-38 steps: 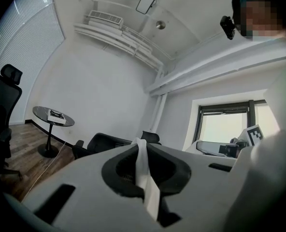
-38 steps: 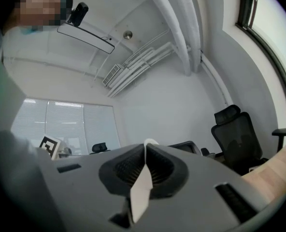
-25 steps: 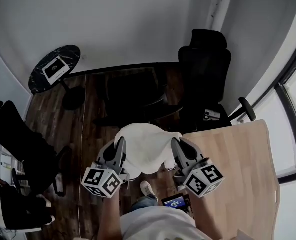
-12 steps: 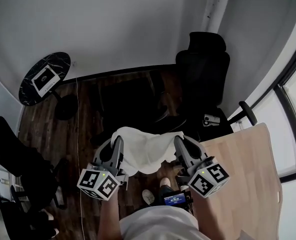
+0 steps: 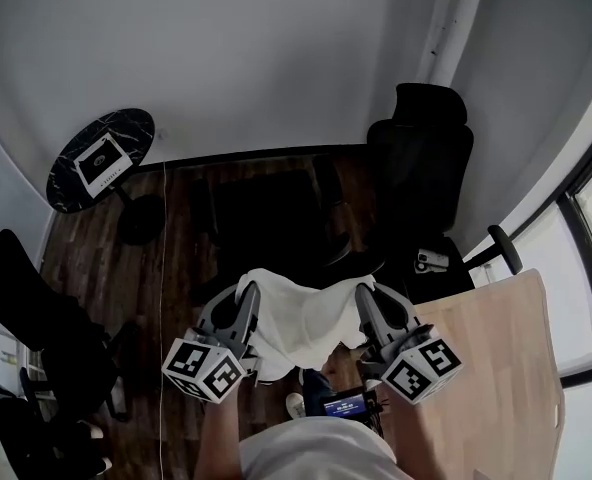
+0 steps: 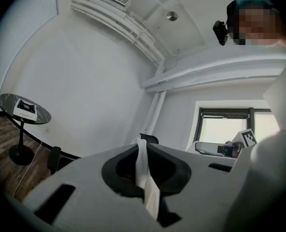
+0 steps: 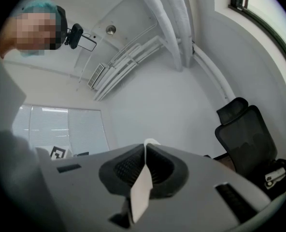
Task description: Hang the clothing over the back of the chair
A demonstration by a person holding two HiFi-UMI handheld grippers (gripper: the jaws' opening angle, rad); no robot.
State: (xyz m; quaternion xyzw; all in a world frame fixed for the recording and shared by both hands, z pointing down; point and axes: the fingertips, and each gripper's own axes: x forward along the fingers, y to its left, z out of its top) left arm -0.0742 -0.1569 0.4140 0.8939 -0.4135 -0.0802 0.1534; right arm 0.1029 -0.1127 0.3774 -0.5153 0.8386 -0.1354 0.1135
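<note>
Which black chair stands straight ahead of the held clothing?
The middle chair, just beyond the white clothing; the headrest chair stands off right, another chair far left.

Clothing (image 5: 301, 320): plain white, spanning both sets of fingers. Left gripper (image 5: 244, 290), right gripper (image 5: 366, 293): grey, black pads, black-and-white square markers. Chair (image 5: 421, 168) beyond right fingers: black. Side table (image 5: 101, 158): black, white-veined. Floor (image 5: 176, 238): dark wood grain. Desk (image 5: 496, 368): pale wood.

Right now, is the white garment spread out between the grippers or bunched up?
Spread out: the white garment hangs slack between the left gripper and right gripper, each shut on an edge.
</note>
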